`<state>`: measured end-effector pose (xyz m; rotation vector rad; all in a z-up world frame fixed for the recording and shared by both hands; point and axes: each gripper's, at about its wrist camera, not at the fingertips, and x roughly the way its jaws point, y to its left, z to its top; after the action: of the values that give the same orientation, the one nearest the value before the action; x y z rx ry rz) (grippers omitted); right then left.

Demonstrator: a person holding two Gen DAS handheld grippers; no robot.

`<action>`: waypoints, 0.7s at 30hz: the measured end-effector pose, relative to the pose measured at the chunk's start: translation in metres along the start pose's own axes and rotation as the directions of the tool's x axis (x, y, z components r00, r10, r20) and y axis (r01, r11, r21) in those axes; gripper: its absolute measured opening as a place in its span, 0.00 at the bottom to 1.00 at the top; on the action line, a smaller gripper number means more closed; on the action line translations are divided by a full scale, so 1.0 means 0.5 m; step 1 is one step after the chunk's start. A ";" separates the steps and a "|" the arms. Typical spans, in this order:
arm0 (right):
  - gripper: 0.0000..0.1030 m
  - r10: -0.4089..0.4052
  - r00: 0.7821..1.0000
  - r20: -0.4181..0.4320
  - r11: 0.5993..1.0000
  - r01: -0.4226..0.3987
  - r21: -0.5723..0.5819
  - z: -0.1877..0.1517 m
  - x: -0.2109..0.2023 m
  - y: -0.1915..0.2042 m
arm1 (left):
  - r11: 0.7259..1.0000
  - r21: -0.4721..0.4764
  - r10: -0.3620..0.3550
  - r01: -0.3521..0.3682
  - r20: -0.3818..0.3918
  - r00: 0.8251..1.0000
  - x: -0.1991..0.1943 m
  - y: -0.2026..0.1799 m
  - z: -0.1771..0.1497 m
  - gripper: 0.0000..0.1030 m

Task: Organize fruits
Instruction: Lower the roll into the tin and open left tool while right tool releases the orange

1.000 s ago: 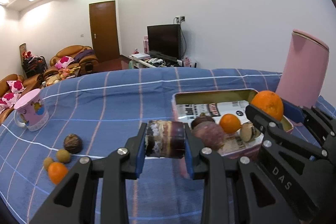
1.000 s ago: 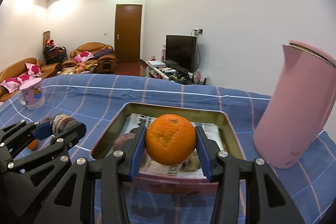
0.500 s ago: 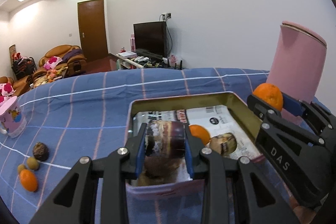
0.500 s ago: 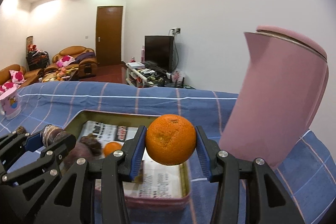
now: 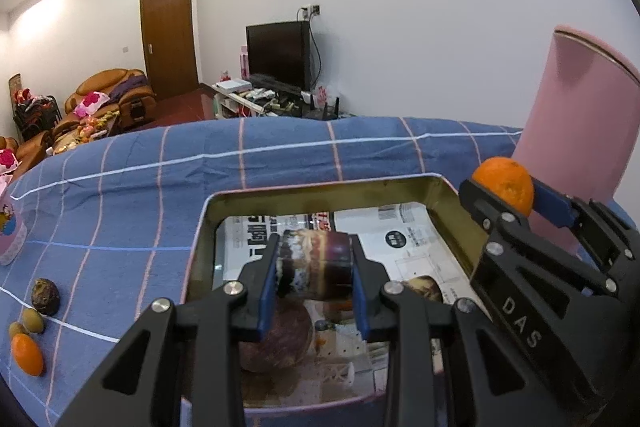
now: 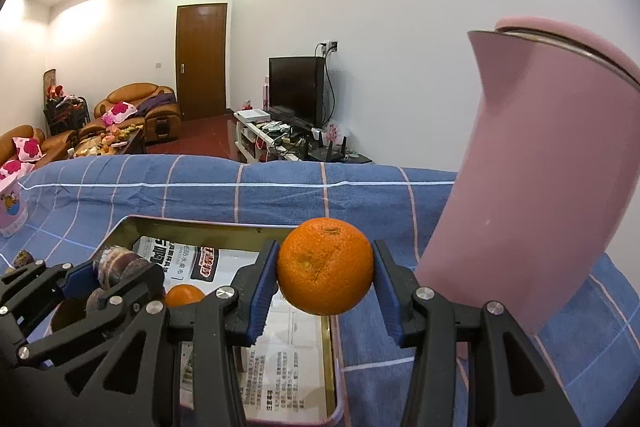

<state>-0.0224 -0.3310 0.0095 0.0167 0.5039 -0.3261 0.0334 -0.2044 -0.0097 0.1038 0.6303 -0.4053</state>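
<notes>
1. The left gripper (image 5: 314, 281) is clamped on a short cylinder of purple sugarcane (image 5: 316, 265). Its dark skin carries pale mottled bands, and it lies crosswise between the blue pads.
2. The sugarcane hangs above the near-left part of a rectangular metal tin (image 5: 320, 185). The tin has a gold inner wall and a pink outside, and it is lined with printed newspaper.
3. The right gripper (image 6: 325, 285) is clamped on a round orange (image 6: 325, 265) with bright, pitted peel and a small stem scar on top.
4. The orange is held over the tin's right rim, just left of a tall pink kettle (image 6: 552, 187).
5. Inside the tin, under the left gripper, lie a large dull purple round fruit (image 5: 276, 343), a small orange fruit (image 6: 185, 295) and a brown-and-cream fruit (image 5: 424, 287).
6. On the blue checked tablecloth (image 5: 132, 211), well to the left of the tin, lie a dark brown wrinkled fruit (image 5: 45, 296), two small olive-green fruits (image 5: 33, 319) and a small oval orange one (image 5: 27, 354).
7. A pink printed mug (image 6: 11, 205) stands at the far left.
</notes>
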 end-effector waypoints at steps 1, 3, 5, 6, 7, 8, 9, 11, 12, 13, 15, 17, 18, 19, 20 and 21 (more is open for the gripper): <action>0.47 0.003 1.000 -0.002 1.000 -0.003 0.001 0.000 0.001 0.001 | 1.000 -0.002 -0.003 0.003 -0.007 1.000 0.004 -0.001 0.001 0.32; 0.47 0.011 1.000 -0.010 1.000 -0.011 0.003 0.001 0.006 0.000 | 1.000 -0.006 -0.006 0.006 -0.018 1.000 0.011 -0.002 0.005 0.32; 0.47 0.016 1.000 -0.017 1.000 -0.016 0.005 0.003 0.009 0.001 | 1.000 -0.016 -0.005 0.005 -0.026 1.000 0.018 -0.001 0.007 0.32; 0.47 0.019 1.000 -0.021 1.000 -0.019 0.007 0.005 0.014 0.001 | 1.000 -0.019 -0.006 0.006 -0.029 1.000 0.021 0.000 0.009 0.32; 0.47 0.022 0.999 -0.026 1.000 -0.021 0.009 0.006 0.015 0.000 | 1.000 -0.021 -0.007 0.006 -0.032 0.999 0.025 0.001 0.009 0.32; 0.47 0.023 0.999 -0.030 1.000 -0.023 0.011 0.007 0.017 -0.002 | 1.000 -0.023 -0.008 0.007 -0.035 0.999 0.027 0.001 0.010 0.32; 0.47 0.026 0.999 -0.033 1.000 -0.025 0.013 0.008 0.018 -0.002 | 1.000 -0.023 -0.010 0.009 -0.038 0.999 0.030 0.001 0.012 0.32; 0.47 0.031 0.999 -0.040 0.999 -0.030 0.014 0.008 0.023 0.002 | 1.000 -0.021 -0.009 0.008 -0.038 0.999 0.033 0.005 0.013 0.32; 0.47 0.035 0.998 -0.043 0.999 -0.035 0.014 0.007 0.025 0.001 | 1.000 -0.019 0.003 -0.003 -0.036 0.999 0.033 0.008 0.015 0.32; 0.47 0.040 0.998 -0.044 0.999 -0.040 0.015 0.007 0.026 0.001 | 1.000 -0.017 0.018 -0.018 -0.035 0.999 0.034 0.013 0.016 0.32; 0.47 0.058 0.997 -0.046 0.998 -0.057 0.019 0.007 0.027 0.003 | 0.999 -0.029 0.027 -0.028 -0.040 0.999 0.038 0.020 0.018 0.32; 0.47 0.080 0.995 -0.061 0.997 -0.079 0.015 0.007 0.032 0.007 | 0.999 -0.031 0.029 -0.030 -0.047 0.998 0.043 0.020 0.019 0.32; 0.47 0.087 0.994 -0.069 0.996 -0.087 0.011 0.006 0.035 0.010 | 0.999 -0.026 0.028 -0.030 -0.047 0.999 0.043 0.018 0.019 0.32; 0.47 0.097 0.992 -0.079 0.995 -0.097 0.009 0.006 0.038 0.013 | 0.999 -0.020 0.029 -0.030 -0.044 0.999 0.042 0.016 0.019 0.32; 0.47 0.102 0.991 -0.082 0.995 -0.101 0.009 0.005 0.040 0.015 | 0.999 -0.015 0.032 -0.033 -0.040 0.999 0.041 0.013 0.019 0.32; 0.47 0.104 0.991 -0.084 0.995 -0.104 0.010 0.005 0.040 0.016 | 0.999 -0.014 0.030 -0.030 -0.039 0.999 0.041 0.013 0.020 0.32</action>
<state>-0.0021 -0.3298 0.0016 0.0621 0.5838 -0.2251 0.0563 -0.2074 -0.0141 0.1075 0.6695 -0.3702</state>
